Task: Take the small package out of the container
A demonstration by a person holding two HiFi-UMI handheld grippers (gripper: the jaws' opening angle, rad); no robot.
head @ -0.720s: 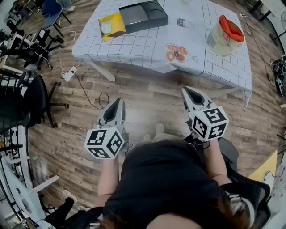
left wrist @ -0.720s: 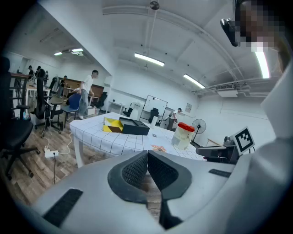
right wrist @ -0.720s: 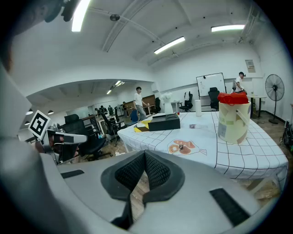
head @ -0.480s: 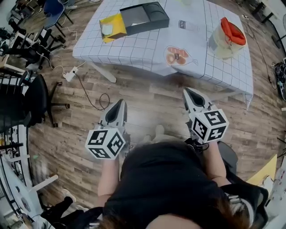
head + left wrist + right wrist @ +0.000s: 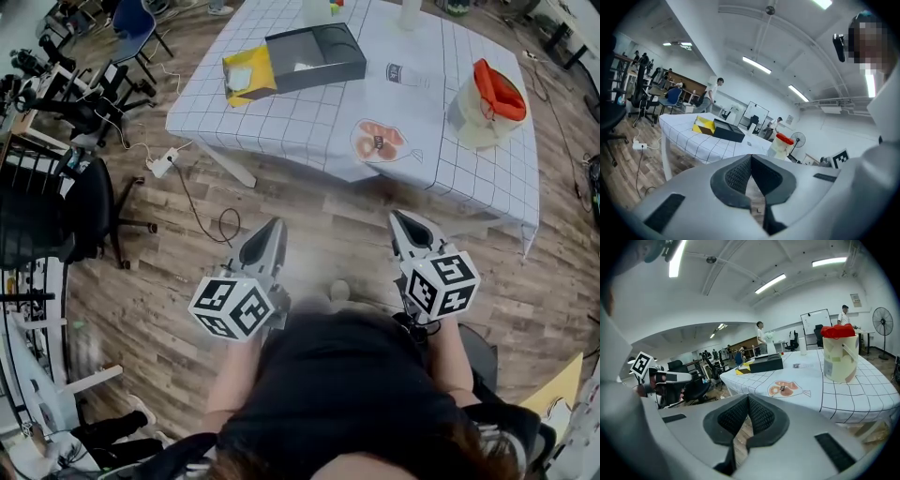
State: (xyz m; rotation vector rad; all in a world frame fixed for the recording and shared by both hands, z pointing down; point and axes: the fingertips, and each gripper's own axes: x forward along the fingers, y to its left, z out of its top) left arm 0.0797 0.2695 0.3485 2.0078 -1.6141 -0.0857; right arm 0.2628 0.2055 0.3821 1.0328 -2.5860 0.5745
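Black container (image 5: 314, 58) lies on the table (image 5: 281, 122) with a yellow package (image 5: 248, 75) at its end, seemingly not yet removed. Left gripper (image 5: 275, 227) and right gripper (image 5: 402, 219) hover short of the table, all 4 fingers pressed together, empty.

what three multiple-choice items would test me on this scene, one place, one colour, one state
1. Where is the black box? A on the table B on the floor C on a chair
2. What colour is the tub's lid? A blue B orange-red C green
3. How is the left gripper? A open wide B shut on a packet C shut, empty
Key: A, it rests on the table; B, head view shows it orange-red; C, its pads meet with nothing between.
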